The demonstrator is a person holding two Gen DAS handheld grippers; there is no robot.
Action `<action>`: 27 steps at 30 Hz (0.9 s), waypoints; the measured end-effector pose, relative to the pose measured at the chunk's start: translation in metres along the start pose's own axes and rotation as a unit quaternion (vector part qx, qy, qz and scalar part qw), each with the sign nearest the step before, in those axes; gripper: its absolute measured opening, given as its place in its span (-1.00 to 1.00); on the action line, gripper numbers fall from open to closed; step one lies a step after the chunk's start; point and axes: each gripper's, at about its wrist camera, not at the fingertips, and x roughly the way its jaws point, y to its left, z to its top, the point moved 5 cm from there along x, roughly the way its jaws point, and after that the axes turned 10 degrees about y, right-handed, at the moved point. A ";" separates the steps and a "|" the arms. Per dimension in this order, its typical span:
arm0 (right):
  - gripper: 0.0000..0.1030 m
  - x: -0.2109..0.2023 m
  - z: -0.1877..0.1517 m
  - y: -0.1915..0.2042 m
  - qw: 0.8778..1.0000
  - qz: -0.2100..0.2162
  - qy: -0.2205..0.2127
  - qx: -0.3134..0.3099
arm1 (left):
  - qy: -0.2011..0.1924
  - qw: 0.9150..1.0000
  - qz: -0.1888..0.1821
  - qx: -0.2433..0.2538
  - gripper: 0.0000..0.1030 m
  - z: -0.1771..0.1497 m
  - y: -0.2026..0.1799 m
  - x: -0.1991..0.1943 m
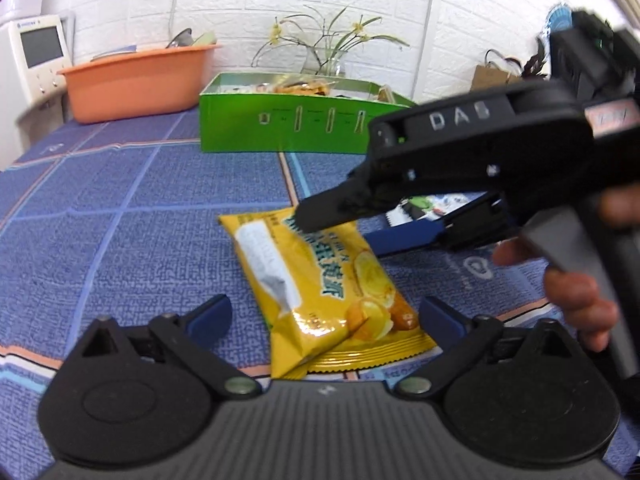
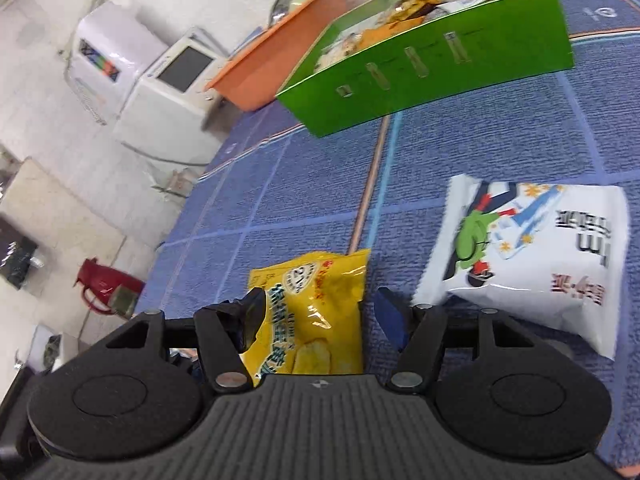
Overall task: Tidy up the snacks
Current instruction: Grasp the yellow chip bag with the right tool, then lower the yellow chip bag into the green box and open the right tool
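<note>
Both grippers stand open around the yellow snack packet at lower centre, pads not pressing. Left gripper frames its near end; right gripper straddles its far end.

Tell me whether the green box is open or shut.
Open. The green box has no lid on top, and snack packets show inside it in both wrist views.

Two loose snack packets lie by the hand-held grippers: one glossy yellow foil packet between their fingers, one white printed plastic packet right of it; beyond them, one green cardboard box, one orange plastic tub
</note>
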 end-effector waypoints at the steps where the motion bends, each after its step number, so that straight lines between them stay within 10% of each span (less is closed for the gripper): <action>1: 0.92 0.001 -0.002 0.002 1.000 0.008 0.005 -0.015 | -0.002 1.000 -0.007 0.000 0.75 0.001 0.000 -0.001; 3: 0.35 0.003 -0.006 0.005 0.999 0.002 0.013 -0.037 | -0.005 1.000 -0.021 0.007 0.58 0.002 -0.002 -0.002; 8: 0.21 -0.004 -0.016 0.017 0.996 -0.003 -0.017 -0.084 | -0.010 1.000 -0.024 0.010 0.49 0.003 -0.003 -0.008; 27: 0.20 -0.039 0.067 0.032 0.986 0.004 -0.117 -0.120 | -0.071 0.990 0.015 0.119 0.49 0.109 -0.017 -0.008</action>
